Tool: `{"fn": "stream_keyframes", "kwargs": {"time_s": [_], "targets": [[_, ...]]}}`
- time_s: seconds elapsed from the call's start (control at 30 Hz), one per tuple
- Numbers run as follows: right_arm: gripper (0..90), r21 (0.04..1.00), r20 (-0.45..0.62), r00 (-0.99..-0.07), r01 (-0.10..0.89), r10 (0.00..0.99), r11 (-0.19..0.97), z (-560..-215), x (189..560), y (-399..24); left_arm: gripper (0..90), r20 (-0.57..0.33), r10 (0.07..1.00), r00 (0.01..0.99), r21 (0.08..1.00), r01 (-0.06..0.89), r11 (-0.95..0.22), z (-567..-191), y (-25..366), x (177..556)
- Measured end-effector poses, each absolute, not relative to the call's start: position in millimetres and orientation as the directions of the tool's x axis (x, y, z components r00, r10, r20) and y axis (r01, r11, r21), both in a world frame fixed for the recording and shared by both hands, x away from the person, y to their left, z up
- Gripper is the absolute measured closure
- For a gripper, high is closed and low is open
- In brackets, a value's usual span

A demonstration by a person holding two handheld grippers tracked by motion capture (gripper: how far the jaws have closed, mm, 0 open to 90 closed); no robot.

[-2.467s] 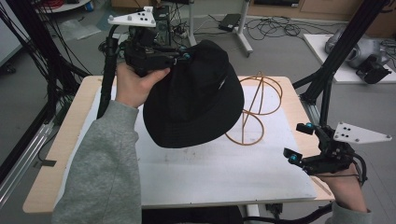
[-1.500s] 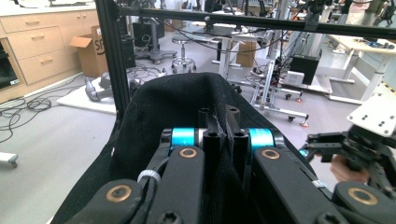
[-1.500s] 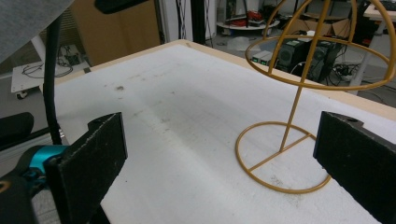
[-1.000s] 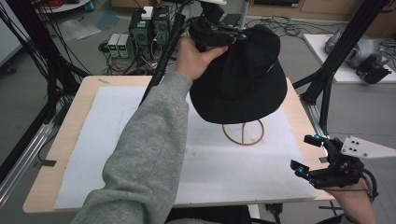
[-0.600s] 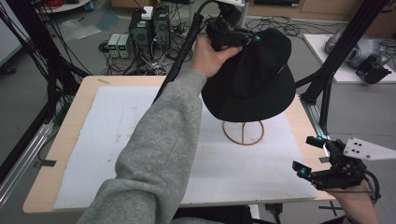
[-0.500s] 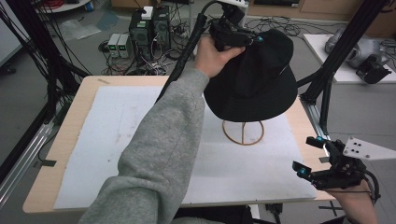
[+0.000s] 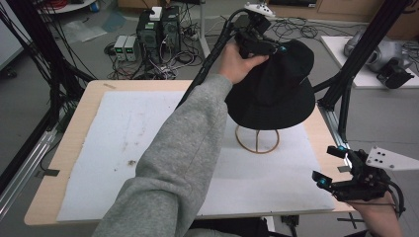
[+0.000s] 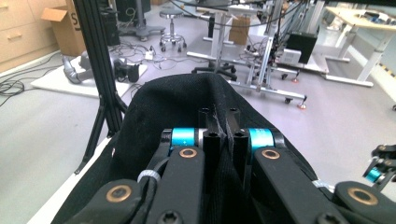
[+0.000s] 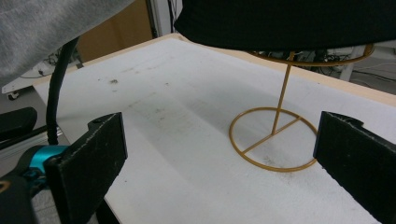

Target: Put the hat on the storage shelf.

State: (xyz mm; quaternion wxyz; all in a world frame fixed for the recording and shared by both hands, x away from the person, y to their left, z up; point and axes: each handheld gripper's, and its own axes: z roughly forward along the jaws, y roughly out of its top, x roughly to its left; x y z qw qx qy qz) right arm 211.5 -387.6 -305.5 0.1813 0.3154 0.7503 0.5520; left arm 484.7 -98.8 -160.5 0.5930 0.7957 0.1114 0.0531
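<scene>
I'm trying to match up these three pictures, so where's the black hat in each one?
High view: black hat upper right, over the gold wire stand.
Left gripper view: centre and bottom, fabric pinched in the jaws.
Right gripper view: along the top edge.
Shared landmark: the white mat, seen in the high and right gripper views.

Grey knit sleeve (image 7: 173,163) on left arm. Left gripper (image 8: 223,122): black jaws, cyan cylinders, brass pivots. Right gripper (image 7: 330,164): black, cyan accents, grey three-cornered plate.

No lettering, label or number can be read anywhere.
</scene>
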Motion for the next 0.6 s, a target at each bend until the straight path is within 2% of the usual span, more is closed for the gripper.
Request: {"fn": "stream_keyframes", "kwargs": {"time_s": [0.6], "targets": [[1.9,0.946,0.071,-0.726,0.267,0.684,0.185,-303,205,-392,87.6,-0.074,0.227,0.971,0.927,0.151,-0.343,-187,-120,492]]}}
